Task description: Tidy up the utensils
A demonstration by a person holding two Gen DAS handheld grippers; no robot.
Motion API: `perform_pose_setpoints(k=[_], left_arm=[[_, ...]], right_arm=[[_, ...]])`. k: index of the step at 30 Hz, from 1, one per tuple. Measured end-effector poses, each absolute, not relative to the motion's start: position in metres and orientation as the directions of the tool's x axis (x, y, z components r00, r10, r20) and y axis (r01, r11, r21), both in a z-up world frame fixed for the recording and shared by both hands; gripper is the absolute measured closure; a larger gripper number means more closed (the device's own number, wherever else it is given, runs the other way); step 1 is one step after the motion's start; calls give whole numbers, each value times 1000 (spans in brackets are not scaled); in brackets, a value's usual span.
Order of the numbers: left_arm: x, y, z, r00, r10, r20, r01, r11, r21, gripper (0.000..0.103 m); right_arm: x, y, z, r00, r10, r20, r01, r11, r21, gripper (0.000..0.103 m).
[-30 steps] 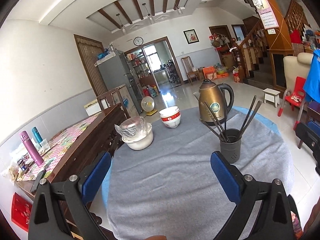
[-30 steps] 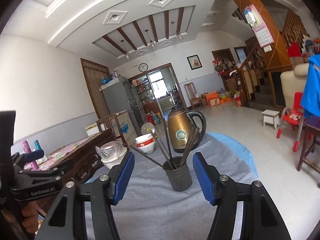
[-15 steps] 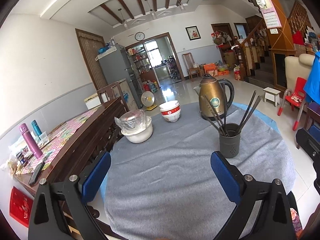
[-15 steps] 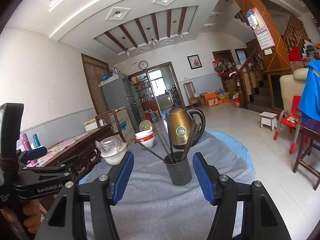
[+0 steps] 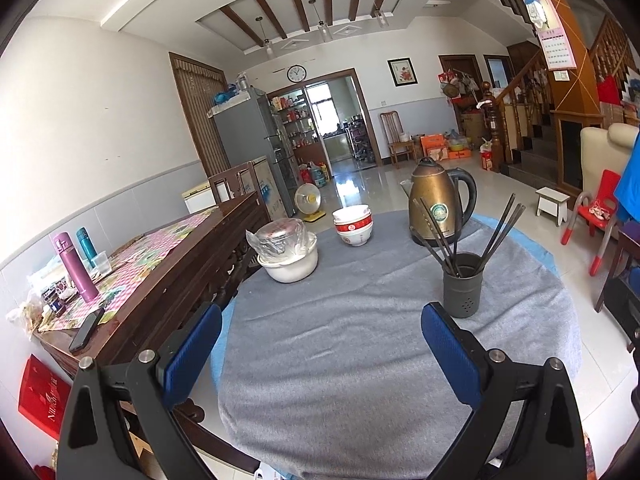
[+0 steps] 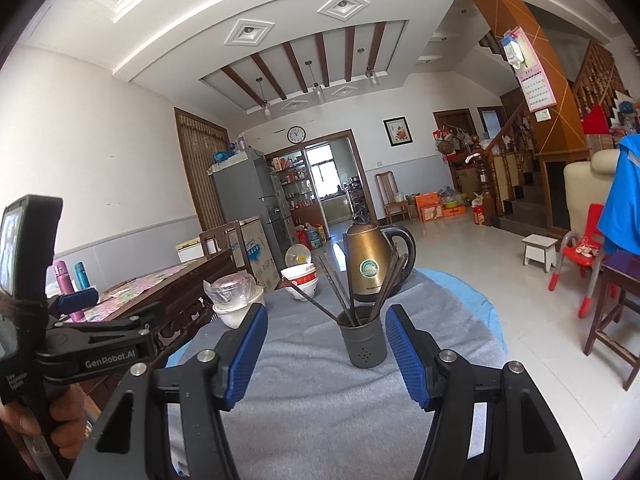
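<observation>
While both grippers hang over the near part of the round table, each stands with its blue-padded jaws spread wide and nothing between the pads. Seen from its own camera, the right gripper [image 6: 326, 350] frames the dark grey utensil holder [image 6: 363, 340], which stands upright on the grey tablecloth [image 6: 320, 408] just beyond the fingertips, apart from both pads. A bundle of dark chopsticks [image 6: 352, 292] leans out of the holder in several directions. From the left wrist view, the left gripper [image 5: 318, 354] points across bare cloth, with the same holder [image 5: 462, 285] ahead and to the right of its right pad [image 5: 450, 358], not touching it. Behind the holder sits a bronze electric kettle [image 5: 434, 200] with a black handle. Further left are stacked red-and-white bowls [image 5: 353, 225], and nearer the table edge a white pot [image 5: 290, 262] with a plastic-wrapped bowl resting on top. At the left edge of the right wrist view, a hand [image 6: 48, 420] grips the handle of the left gripper. Beside the table stands a dark wooden sideboard [image 5: 160, 280] carrying a purple flask [image 5: 74, 266].
</observation>
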State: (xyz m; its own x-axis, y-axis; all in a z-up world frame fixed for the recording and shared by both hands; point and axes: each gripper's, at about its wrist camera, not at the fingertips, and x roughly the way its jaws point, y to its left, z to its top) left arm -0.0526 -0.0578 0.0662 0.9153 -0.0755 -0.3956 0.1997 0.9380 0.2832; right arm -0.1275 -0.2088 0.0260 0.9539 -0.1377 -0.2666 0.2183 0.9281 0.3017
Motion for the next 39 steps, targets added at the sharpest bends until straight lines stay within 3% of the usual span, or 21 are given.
perform_pose_setpoints(k=[16, 39], left_arm=[[-56, -75, 56, 907, -32, -419, 174, 936, 305, 3], [-51, -17, 44, 905, -46, -424, 179, 944, 279, 3]], right_arm=[[-141, -222, 18, 952, -129, -276, 224, 911, 346, 38], [-117, -186, 20, 907, -206, -367, 332, 888, 320, 38]])
